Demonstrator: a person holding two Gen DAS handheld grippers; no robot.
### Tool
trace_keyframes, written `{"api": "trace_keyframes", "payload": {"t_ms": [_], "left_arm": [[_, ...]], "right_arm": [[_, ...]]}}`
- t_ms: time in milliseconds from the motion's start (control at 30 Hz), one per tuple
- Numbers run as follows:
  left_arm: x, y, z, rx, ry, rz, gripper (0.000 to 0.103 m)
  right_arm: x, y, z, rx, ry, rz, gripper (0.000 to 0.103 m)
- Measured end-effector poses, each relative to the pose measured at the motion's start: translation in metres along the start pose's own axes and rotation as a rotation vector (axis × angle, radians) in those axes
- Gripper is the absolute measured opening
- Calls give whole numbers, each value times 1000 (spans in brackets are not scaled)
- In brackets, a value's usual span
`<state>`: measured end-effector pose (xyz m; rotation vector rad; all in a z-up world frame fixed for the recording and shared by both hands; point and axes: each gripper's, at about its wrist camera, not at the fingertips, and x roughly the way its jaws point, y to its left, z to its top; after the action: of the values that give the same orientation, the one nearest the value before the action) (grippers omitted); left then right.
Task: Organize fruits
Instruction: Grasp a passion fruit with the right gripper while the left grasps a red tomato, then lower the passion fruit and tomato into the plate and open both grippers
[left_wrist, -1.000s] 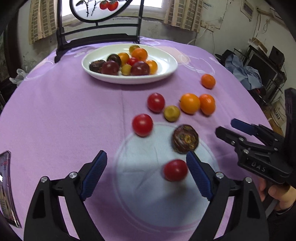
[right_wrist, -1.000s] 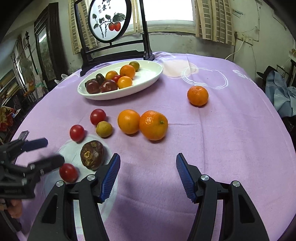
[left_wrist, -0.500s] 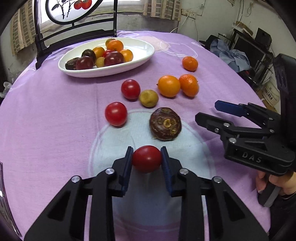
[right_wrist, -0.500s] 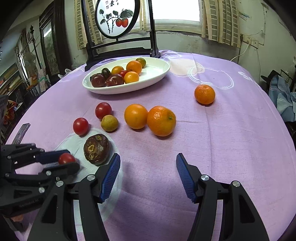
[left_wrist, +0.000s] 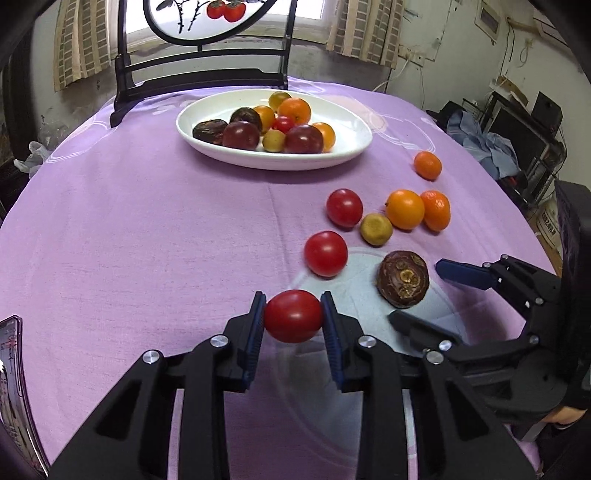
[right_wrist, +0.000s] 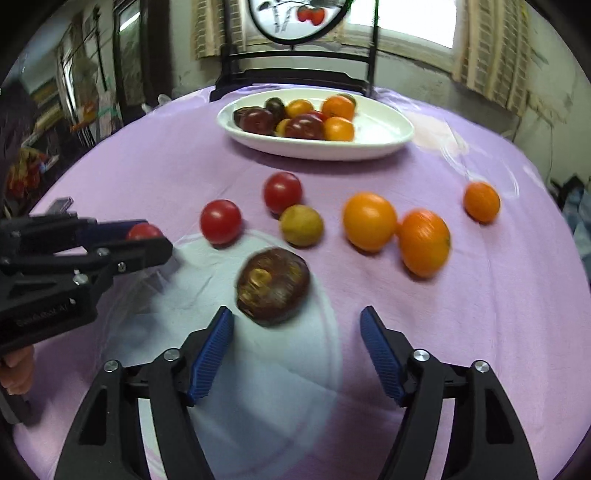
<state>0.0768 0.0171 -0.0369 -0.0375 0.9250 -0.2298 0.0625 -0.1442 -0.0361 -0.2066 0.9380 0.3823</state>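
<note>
My left gripper is shut on a red tomato just above the purple cloth; the same tomato shows between its fingers in the right wrist view. My right gripper has its jaws opening, and a dark brown wrinkled fruit lies on the cloth just ahead of the fingertips, untouched. Loose on the cloth are two more red tomatoes, a yellow-green fruit and three oranges. The white oval plate at the back holds several fruits.
A dark chair back with a round painted panel stands behind the plate. A phone-like flat object lies at the table's left edge. A person's hand holds the left gripper. Room clutter sits off the right side.
My left gripper closed on the red tomato and carried it left, away from the brown fruit. My right gripper moved left toward the brown fruit, rolled a little and widened its jaws.
</note>
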Motion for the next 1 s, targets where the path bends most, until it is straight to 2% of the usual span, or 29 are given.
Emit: {"api": "trace_keyframes", "payload": {"t_ms": [67,133,167,200,400,633,833,1000], "left_arm": [[0,5,0,-15,-2,-5,30],[2,8,1,-25,1,1,30],[1,8,0,-26,1,3,30],[1,9,1,-29,-1,6,30],[4,11,1,-33,6,22,30],[-4,-4,14,3,12,8,30],[-13,-11,65,32,-46,32,30],[0,-4,112,-6,-72,63,29]], "right_arm": [[4,7,5,-9,0,6,74],[7,11,11,-6,3,-3,67],[7,12,13,-3,2,3,51],[6,14,13,-2,-2,2,42],[-3,15,7,16,-12,2,42],[-29,-3,11,71,-78,21,42],[-43,-18,41,70,-157,0,42],[-30,-35,85,75,-189,-16,42]]}}
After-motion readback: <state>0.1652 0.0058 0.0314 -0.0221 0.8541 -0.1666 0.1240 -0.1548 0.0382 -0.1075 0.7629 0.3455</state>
